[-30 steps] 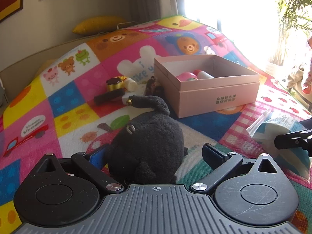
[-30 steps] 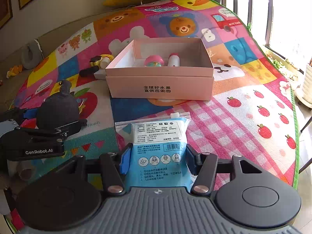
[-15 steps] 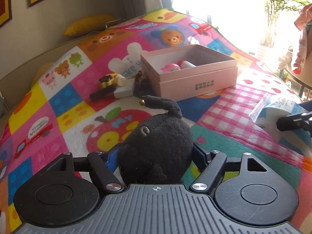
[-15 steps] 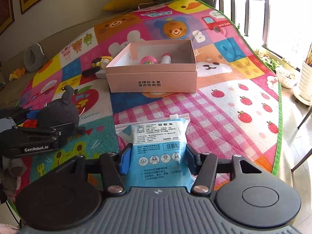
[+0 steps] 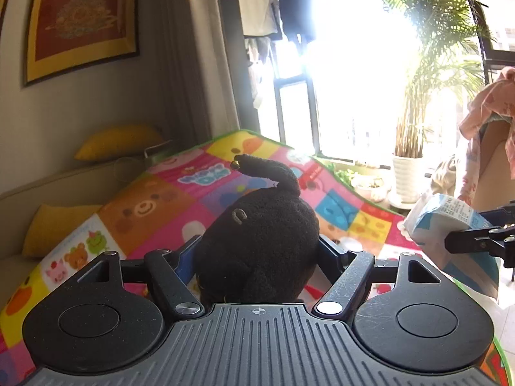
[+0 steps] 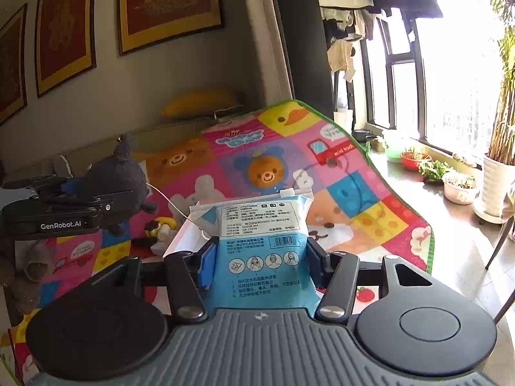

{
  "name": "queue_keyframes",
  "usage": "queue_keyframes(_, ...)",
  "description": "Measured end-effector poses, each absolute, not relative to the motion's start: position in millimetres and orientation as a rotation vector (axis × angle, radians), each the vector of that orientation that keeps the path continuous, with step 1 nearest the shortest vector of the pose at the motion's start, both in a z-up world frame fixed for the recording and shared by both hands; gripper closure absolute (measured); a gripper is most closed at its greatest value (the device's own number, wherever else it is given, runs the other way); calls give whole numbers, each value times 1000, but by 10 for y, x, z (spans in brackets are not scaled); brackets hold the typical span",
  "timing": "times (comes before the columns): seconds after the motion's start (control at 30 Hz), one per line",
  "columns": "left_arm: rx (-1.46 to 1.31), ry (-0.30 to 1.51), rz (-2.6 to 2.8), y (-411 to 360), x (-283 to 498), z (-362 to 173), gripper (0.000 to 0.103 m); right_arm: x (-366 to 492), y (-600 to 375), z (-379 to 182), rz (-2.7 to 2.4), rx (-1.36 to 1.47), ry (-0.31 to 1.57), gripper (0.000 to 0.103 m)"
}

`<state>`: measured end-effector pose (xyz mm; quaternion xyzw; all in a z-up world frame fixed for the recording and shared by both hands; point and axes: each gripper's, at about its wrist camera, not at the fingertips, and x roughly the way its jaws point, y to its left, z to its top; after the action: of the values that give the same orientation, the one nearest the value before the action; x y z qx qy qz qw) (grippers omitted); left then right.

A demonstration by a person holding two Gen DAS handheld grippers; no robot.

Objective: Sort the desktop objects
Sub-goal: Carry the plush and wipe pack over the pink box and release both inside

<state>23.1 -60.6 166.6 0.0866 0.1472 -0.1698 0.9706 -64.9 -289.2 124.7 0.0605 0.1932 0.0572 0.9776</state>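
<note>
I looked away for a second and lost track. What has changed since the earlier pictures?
The left gripper closed on the black plush and lifted it off the mat. The right gripper raised the blue packet too. Both views now tilt up towards the wall and window. The packet stayed clamped as before, and the small toys still lie on the mat.

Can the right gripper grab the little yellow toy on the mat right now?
Probably not yet. The right gripper is already shut on the blue and white packet, so it has no room for the yellow toy, which lies lower down on the mat.
</note>
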Motion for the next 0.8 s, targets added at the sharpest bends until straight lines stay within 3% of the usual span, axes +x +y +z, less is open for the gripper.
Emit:
queue_keyframes(0.17, 95, 378, -370, -667, 918, 1548, 24, -232, -2935, 1402, 94, 109, 341, 48)
queue_keyframes(0.33, 105, 476, -379, -724, 1300, 1062, 24, 326, -2876, 1331, 94, 91, 390, 48)
queue_keyframes(0.6, 183, 520, -388, -709, 1385, 630, 23, 1434, -2627, 939, 130, 90, 554, 48)
queue_keyframes(0.8, 237, 481, -395, -765, 1328, 592, 13, 2050, -2429, 557, 105, 28, 664, 45)
